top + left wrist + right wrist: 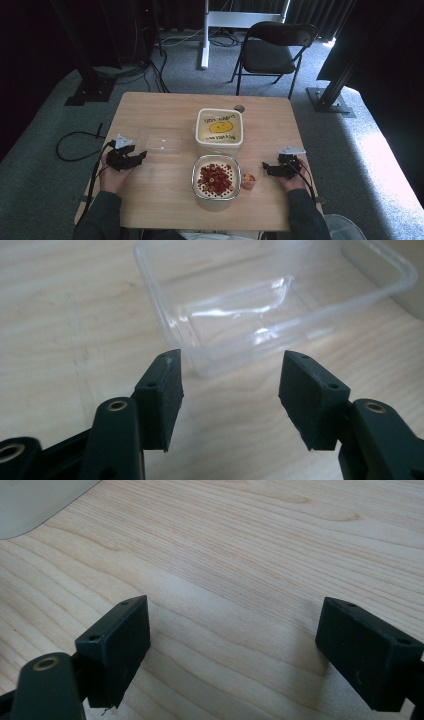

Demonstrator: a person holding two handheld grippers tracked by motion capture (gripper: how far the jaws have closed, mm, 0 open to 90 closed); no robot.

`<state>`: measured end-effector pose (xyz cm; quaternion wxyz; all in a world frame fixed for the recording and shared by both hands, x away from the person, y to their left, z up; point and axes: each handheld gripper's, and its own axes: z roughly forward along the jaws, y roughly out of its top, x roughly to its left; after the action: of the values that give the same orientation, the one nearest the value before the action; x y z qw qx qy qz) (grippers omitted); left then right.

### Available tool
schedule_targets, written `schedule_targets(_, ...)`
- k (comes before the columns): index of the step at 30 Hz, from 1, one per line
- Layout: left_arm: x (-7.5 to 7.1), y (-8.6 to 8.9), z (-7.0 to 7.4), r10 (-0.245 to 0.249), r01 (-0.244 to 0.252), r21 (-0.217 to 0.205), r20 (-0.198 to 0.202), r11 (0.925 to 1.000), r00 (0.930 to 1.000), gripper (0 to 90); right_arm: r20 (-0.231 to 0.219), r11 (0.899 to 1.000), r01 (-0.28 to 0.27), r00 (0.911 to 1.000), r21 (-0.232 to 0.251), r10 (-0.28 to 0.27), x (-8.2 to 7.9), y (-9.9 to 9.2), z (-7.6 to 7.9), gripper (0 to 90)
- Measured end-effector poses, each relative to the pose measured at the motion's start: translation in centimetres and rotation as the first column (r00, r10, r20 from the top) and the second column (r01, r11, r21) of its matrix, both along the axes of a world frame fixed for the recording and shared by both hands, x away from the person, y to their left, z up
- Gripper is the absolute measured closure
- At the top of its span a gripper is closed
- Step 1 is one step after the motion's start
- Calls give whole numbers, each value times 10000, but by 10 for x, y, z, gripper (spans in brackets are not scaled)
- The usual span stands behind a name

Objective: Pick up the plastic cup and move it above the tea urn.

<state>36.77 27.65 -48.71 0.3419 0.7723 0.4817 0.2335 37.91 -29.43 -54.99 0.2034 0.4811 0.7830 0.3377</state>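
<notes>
Clear plastic container (270, 305) lies just ahead of my left gripper (230, 390), empty, thin walls, rounded corners, glare on bottom. Jaws apart, nothing between. My right gripper (232, 645) jaws wide apart over bare wood. Table (150, 200) light wood; grey carpet (45, 165) around.

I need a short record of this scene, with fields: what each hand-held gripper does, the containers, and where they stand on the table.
left hand-held gripper: open, nothing between the jaws, aimed at the clear plastic container
right hand-held gripper: open wide, over bare wood
clear plastic container: empty, no lid, on the table's left half
lidded tub: centre of the table, yellow print on its lid
bowl of red pieces: nearer the person than the tub
small cup: beside the bowl, on its right
table: light wood
</notes>
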Motion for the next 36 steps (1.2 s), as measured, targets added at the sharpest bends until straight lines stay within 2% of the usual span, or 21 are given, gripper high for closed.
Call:
schedule_targets(7,23,3,16,176,-174,-63,346,9998,9992,477,0,10000,-3,10000,-5,3,0,0,0,137)
schedule_targets(11,41,3,24,282,-287,121,403,9995,9988,484,1,10000,1,10000,-6,-1,0,0,0,137)
schedule_targets(15,65,0,28,509,-516,290,256,9982,9984,495,-2,10000,0,10000,-5,0,0,0,0,137)
schedule_targets(17,74,-1,27,679,-683,467,95,9966,9976,504,-4,10000,4,10000,1,-4,0,0,0,137)
schedule_targets(18,74,-1,27,679,-683,467,95,9966,9976,513,-4,10000,4,10000,1,-4,0,0,0,137)
schedule_targets(19,84,-3,23,861,-847,636,-199,9944,9961,513,-4,10000,5,10000,5,-5,0,0,0,137)
schedule_targets(21,87,-3,19,947,-921,674,-373,9935,9948,534,-7,10000,9,10000,9,-9,0,0,0,137)
schedule_targets(23,89,-4,14,1054,-1000,907,-570,9908,9928,547,-7,10000,8,10000,10,-8,0,0,0,137)
schedule_targets(25,90,-5,9,1166,-1097,899,-753,9899,9903,560,-9,10000,8,10000,12,-8,0,0,0,137)
schedule_targets(30,88,-1,-2,1138,-1064,675,-1172,9920,9866,625,-7,10000,8,10000,10,-8,0,0,0,137)
schedule_targets(31,88,-1,-4,1118,-1053,568,-1267,9928,9856,647,-8,10000,9,10000,10,-9,0,0,0,136)
schedule_targets(36,88,-1,-9,1027,-954,546,-1520,9939,9830,778,-7,10000,8,10000,8,-8,0,0,0,137)
